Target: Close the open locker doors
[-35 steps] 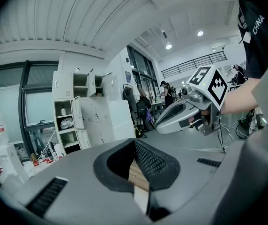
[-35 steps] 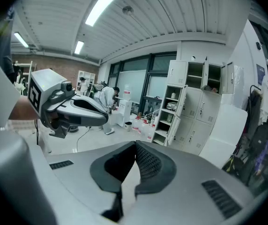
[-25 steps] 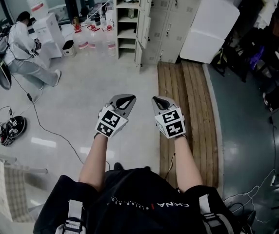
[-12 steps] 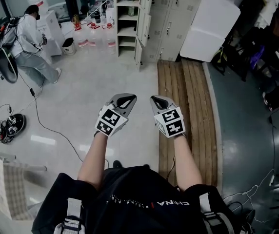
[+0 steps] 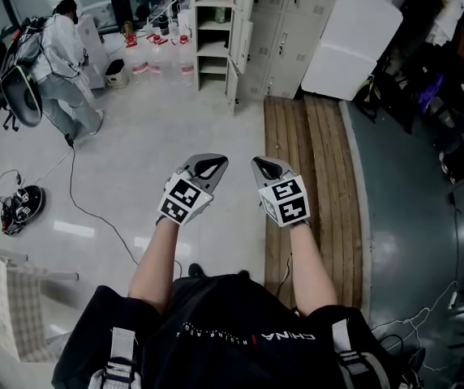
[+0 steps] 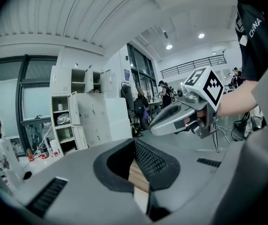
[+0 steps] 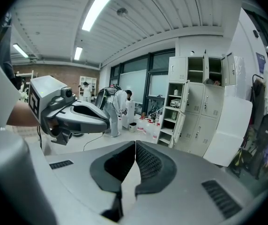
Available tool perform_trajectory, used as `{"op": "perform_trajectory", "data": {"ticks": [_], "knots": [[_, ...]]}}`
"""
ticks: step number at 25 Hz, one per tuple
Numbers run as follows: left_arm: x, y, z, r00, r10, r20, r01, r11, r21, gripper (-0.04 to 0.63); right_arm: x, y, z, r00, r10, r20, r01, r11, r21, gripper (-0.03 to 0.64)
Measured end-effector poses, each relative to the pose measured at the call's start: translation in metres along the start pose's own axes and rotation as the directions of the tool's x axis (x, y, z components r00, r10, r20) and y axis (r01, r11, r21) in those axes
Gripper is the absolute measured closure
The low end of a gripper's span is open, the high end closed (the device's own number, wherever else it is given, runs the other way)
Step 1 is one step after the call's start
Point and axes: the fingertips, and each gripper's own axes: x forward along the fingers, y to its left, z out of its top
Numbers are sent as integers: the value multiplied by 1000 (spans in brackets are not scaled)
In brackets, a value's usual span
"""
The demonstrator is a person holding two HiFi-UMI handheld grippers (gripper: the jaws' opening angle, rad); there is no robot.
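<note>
The beige lockers [image 5: 277, 31] stand far ahead across the floor, and several doors [image 5: 238, 43] on the left column hang open over its shelves. In the right gripper view the lockers [image 7: 190, 111] sit at the right, with open doors [image 7: 179, 121] low down and open upper compartments [image 7: 202, 69]. The left gripper view has them [image 6: 75, 111] small at the left. My left gripper [image 5: 210, 163] and right gripper [image 5: 264, 168] are held side by side at waist height, far from the lockers. Both are shut and empty: left gripper [image 6: 135, 142], right gripper [image 7: 135, 146].
A white panel [image 5: 350, 43] leans on the lockers' right side. Wooden planks [image 5: 313, 177] run along the floor under my right hand. A person in white [image 5: 60, 55] stands at the far left near water bottles [image 5: 147, 59]. A cable [image 5: 94, 213] and a round device [image 5: 21, 209] lie on the left.
The person in white has stood up and stepped right, towards the back wall. My two grippers have barely moved.
</note>
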Motion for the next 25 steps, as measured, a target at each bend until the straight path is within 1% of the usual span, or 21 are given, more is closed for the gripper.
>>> {"op": "perform_trajectory", "data": {"ticks": [14,20,25], "knots": [[16,-13,2,1000,23,-14,-23,1000,-6,575,-13,-18,-14,1000,13,0,-13,1000,15,588],[32,-26,2,999,39,-30,-39,999,-4,575,-23,-38,-25,1000,11,0,-11,1000,13,588],[48,-37,7,997,64,-32,-65,998,-9,575,-32,-52,-37,999,34,-4,-34,999,5,588]]}}
